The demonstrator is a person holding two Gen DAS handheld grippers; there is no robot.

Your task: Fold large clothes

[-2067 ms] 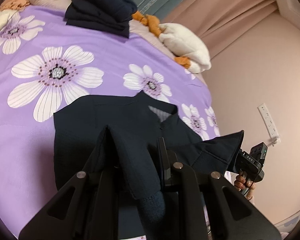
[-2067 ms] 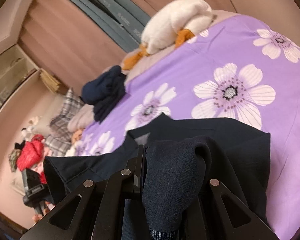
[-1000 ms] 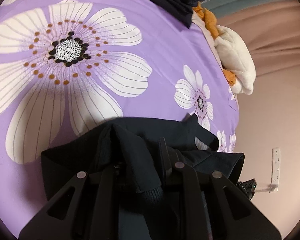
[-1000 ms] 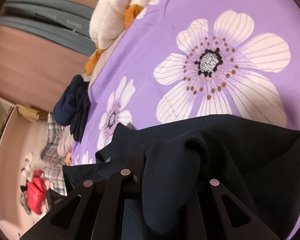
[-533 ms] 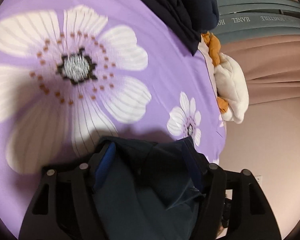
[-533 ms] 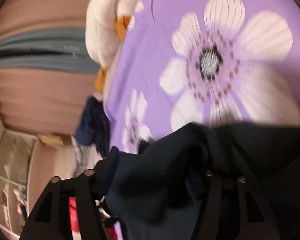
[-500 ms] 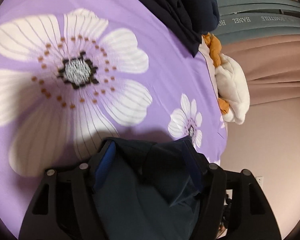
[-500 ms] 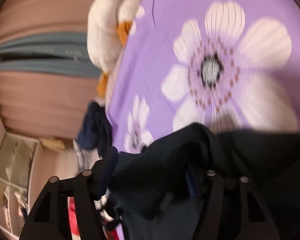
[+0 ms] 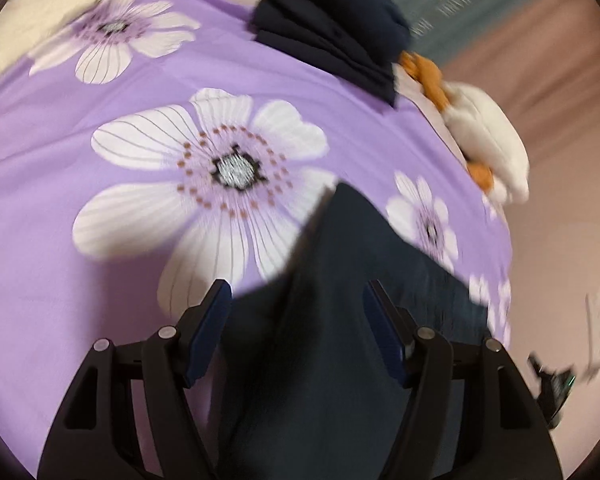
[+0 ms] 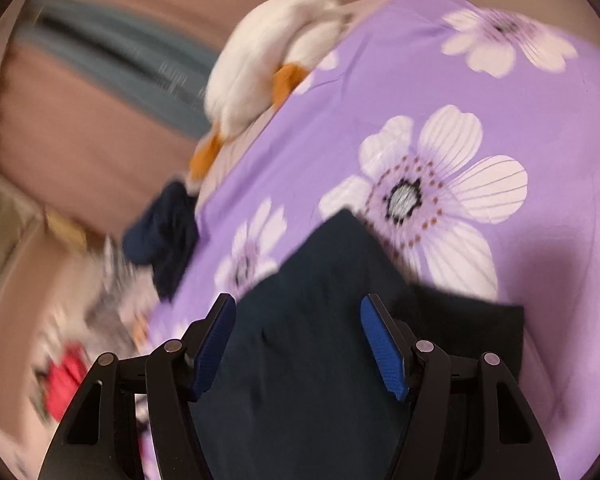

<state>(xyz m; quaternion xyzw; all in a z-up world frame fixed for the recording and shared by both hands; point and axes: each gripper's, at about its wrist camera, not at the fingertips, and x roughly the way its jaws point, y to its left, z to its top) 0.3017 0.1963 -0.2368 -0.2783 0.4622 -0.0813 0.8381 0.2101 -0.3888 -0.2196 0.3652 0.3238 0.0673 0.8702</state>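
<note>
left wrist view shows the purple flowered bedspread [image 9: 80, 280] filling most of the frame, and on it the dark navy garment [image 9: 339, 320] lies spread under both claws, one pointed corner reaching toward the big white flower. further back sits a pile of folded dark clothes [image 9: 331, 28], with a white and orange stuffed toy [image 9: 487, 144] at the bed's edge.

the left claw [image 9: 296, 312] stands wide open above the garment and has hold of nothing; its blue pads are well apart with cloth showing between them. the right claw [image 10: 298, 320] is likewise spread wide and empty over the same cloth.

to my eye a fold is laid down and let go, so the step in hand is to take a fresh hold. it would go best by picking a clean edge or corner, catching every layer at once, and setting both claws level so the next fold lands square and not skewed.

both views are smeared by motion, so seams and layers can't be counted. the near part of the garment is cut off behind the claw frames. the small dark device at the right edge of the left view is too blurred to name.
</note>
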